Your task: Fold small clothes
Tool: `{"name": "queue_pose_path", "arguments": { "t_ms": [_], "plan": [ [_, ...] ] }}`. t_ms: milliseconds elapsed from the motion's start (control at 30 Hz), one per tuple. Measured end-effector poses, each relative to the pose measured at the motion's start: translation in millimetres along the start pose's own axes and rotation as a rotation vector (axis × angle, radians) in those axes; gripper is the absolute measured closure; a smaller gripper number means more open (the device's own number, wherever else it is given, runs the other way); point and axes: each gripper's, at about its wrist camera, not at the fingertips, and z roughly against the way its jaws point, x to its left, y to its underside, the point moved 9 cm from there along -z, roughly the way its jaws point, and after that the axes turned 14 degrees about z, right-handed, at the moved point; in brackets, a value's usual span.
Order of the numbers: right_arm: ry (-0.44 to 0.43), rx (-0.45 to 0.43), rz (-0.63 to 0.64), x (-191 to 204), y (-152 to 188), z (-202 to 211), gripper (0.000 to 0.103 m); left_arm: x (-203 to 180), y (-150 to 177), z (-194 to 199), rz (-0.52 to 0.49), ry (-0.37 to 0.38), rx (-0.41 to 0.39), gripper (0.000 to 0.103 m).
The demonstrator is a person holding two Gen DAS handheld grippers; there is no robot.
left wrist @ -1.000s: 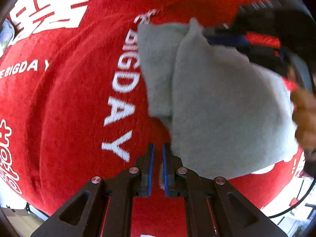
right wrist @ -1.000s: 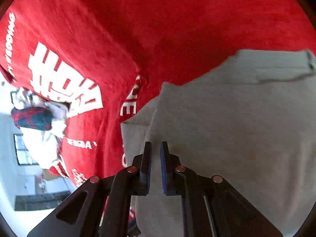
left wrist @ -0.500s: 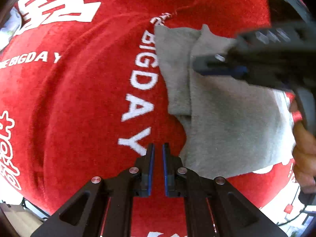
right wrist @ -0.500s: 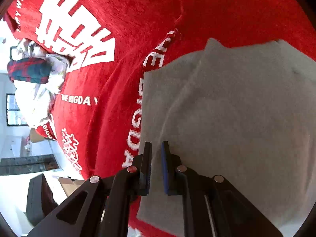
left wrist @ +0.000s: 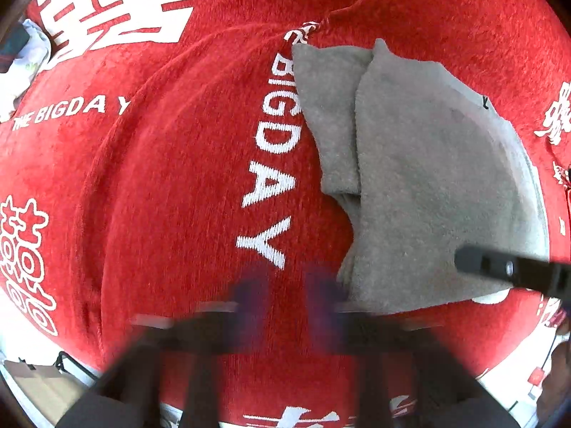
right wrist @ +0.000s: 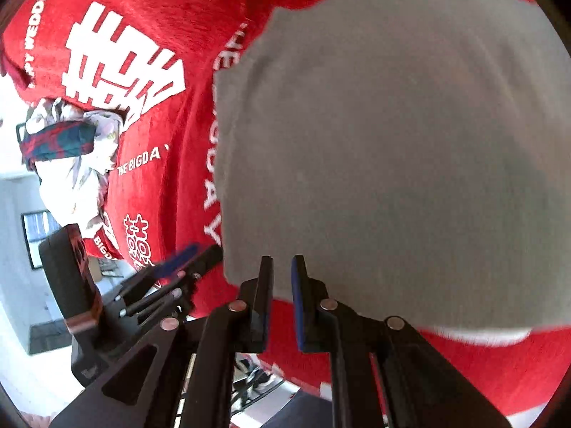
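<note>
At the centre of the left wrist view, the left gripper (left wrist: 289, 296) points down at the red cloth (left wrist: 171, 196), its fingers smeared by motion blur: the jaws have just been opening, from shut half a second ago to parted now, with only red cloth showing between them. The grey garment (left wrist: 428, 185) lies flat on the cloth from about 12 to 4 o'clock of that view, one layer folded over another, its near corner just beside the left gripper's right-hand finger and not held. The right gripper (right wrist: 282, 285) has come away from the middle of the garment, where it stood half a second ago, to the near edge; its jaws have just been opening and now stand slightly apart, nothing pressed between the pads. In the right wrist view the garment (right wrist: 392, 149) fills the frame from 12 to 4 o'clock. Judgement: both releases indicate this fold is laid down and the hands are freeing for the next fold or the next item. A heap of other clothes (right wrist: 67, 149), white and plaid, sits at 9 o'clock. Legible white print on the cloth: "THE BIGDAY", "BIGDAY" beside the garment, "WEDDIN" cut off at the edge, and large Chinese double-happiness characters (right wrist: 121, 71). No brand label is readable on the garment.
</note>
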Motion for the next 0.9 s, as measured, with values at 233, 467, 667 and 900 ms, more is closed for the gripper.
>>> {"name": "queue_pose_path", "arguments": {
  "t_ms": [233,467,667,900],
  "plan": [
    [-0.074,-0.021,-0.093,-1.7,26.7,-4.2,0.051,-6.5,-9.0,6.5,-0.012,-0.03,-0.053,0.001],
    [-0.248,-0.082,-0.311,-9.2,39.6,-21.8,0.045,19.4,-27.0,-3.7,0.153,-0.045,0.01,0.001],
    [-0.433,-0.151,-0.476,0.7,23.5,-49.0,0.045,30.4,-45.0,3.5,0.18,-0.023,-0.02,0.001],
    [-0.367,-0.141,-0.44,13.6,19.3,-64.5,0.094,30.7,-63.8,19.7,0.169,0.029,-0.073,0.001]
  ]
}}
